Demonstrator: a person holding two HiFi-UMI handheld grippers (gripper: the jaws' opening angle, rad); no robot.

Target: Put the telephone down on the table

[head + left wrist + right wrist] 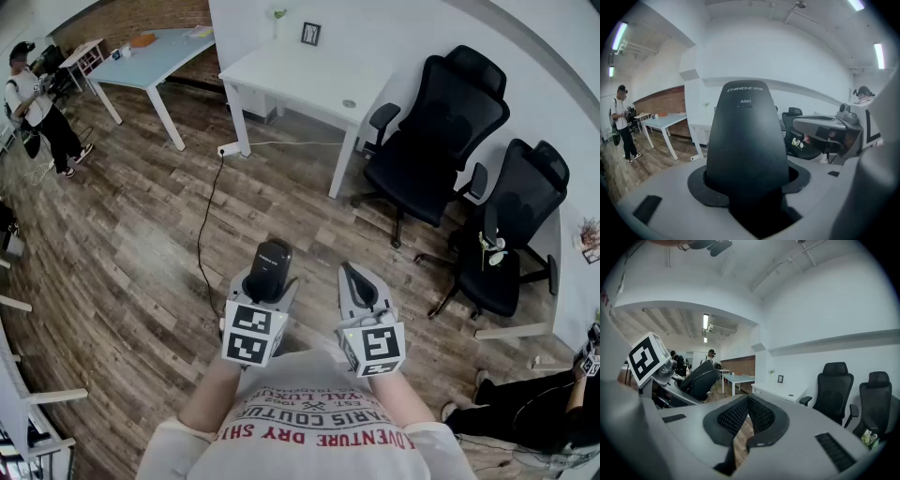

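The black telephone handset stands upright between the jaws of my left gripper, held close to my chest above the wooden floor. In the left gripper view the telephone fills the middle, and the left gripper is shut on its lower end. My right gripper hovers beside it on the right, shut with nothing in it. In the right gripper view its ribbed pads meet at the tip, and the telephone shows at the left. The white table stands well ahead of me.
Two black office chairs stand to the right of the white table. A light blue table is at the far left, with a person beside it. A cable runs across the floor. Another person's legs show at the lower right.
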